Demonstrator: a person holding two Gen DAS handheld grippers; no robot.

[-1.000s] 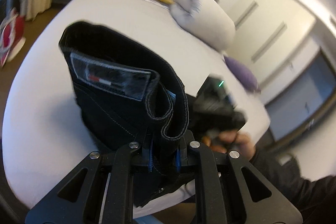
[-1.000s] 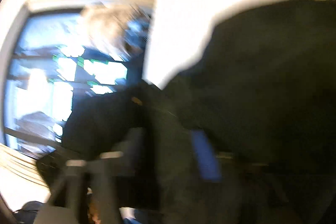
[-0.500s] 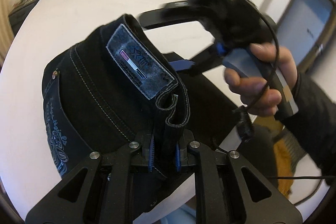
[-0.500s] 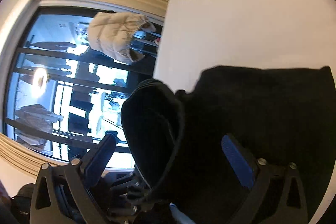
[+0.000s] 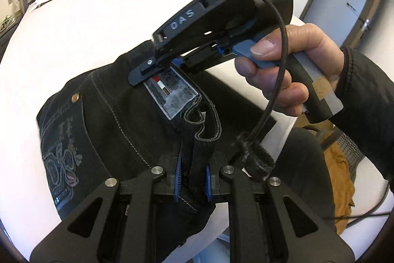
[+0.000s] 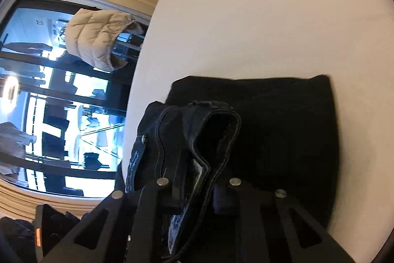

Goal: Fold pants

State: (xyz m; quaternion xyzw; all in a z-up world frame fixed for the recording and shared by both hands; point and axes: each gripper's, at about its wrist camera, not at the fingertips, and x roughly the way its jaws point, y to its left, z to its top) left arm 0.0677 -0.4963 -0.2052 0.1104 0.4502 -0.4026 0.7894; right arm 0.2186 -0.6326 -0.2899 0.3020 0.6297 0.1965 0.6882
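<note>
Both grippers pinch the black jeans' [image 5: 103, 130] waistband: left gripper [image 5: 192, 185], right gripper [image 6: 198, 191]. I'm mid-fold; next, lay it toward twelve o'clock on the bed [image 5: 81, 24].

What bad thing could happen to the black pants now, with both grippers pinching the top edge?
1. The left gripper pinches only a thin bit of the waistband of the pants, so the heavy denim might slip out.
2. The right gripper grips the same waistband close by; pulling apart could undo the fold lying on the bed.
3. The dangling cable hangs near the cloth and could snag.
</note>
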